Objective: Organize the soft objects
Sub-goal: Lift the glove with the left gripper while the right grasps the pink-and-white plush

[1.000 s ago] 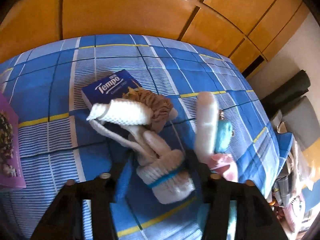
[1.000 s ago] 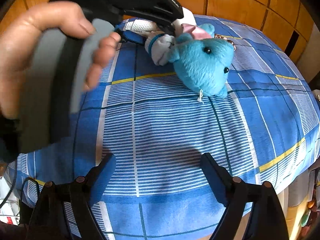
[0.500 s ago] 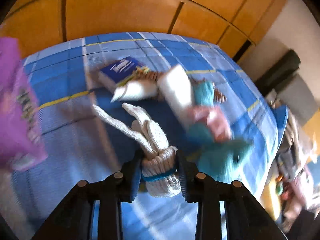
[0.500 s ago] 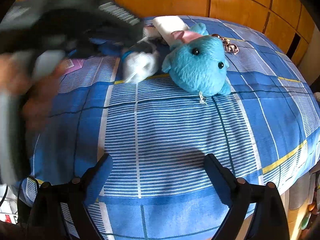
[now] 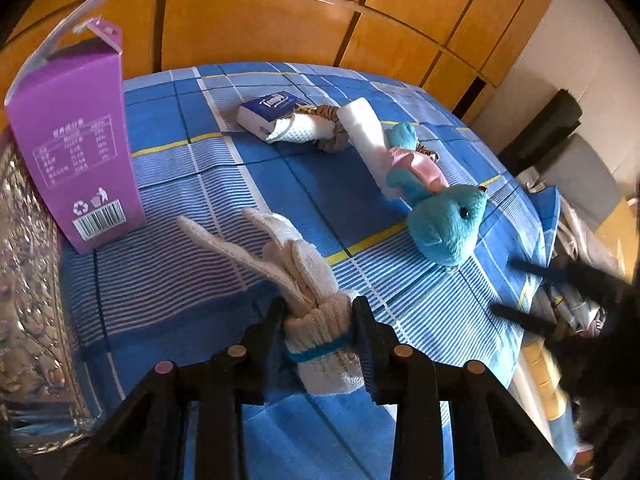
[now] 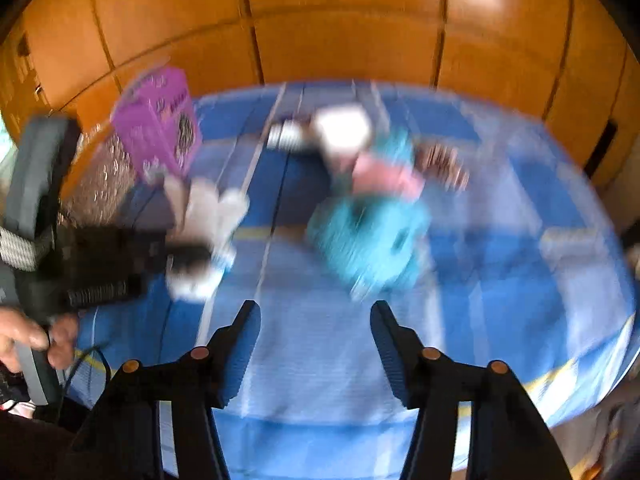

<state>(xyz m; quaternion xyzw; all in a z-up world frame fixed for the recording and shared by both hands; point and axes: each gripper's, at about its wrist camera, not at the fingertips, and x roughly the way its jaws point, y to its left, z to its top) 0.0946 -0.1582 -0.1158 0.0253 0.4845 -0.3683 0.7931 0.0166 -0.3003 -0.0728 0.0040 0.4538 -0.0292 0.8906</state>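
My left gripper point(image 5: 320, 320) is shut on the cuff of a white knit glove point(image 5: 308, 276) with a blue band, and the glove's fingers trail forward over the blue checked bedspread point(image 5: 200, 248). A blue plush toy point(image 5: 448, 220) with a pink top lies to the right. Beyond it lie a white rolled cloth point(image 5: 366, 128), a white mesh sock point(image 5: 300, 130) and a brown scrunchie point(image 5: 336, 140). The right wrist view is blurred. There my right gripper point(image 6: 316, 320) hangs over the bedspread in front of the plush toy point(image 6: 368, 240), its jaws closing with nothing between them.
A tall purple carton point(image 5: 76, 140) stands at the left on the bed, next to a silvery patterned surface point(image 5: 24, 280). A blue tissue pack point(image 5: 268, 110) lies at the back. Wooden wardrobe panels point(image 5: 280, 20) rise behind. A hand point(image 6: 24, 336) grips the left tool's handle.
My left gripper closed on the glove and carried it left, toward the purple carton. The right gripper rose, its jaws narrowed, and its view became blurred.
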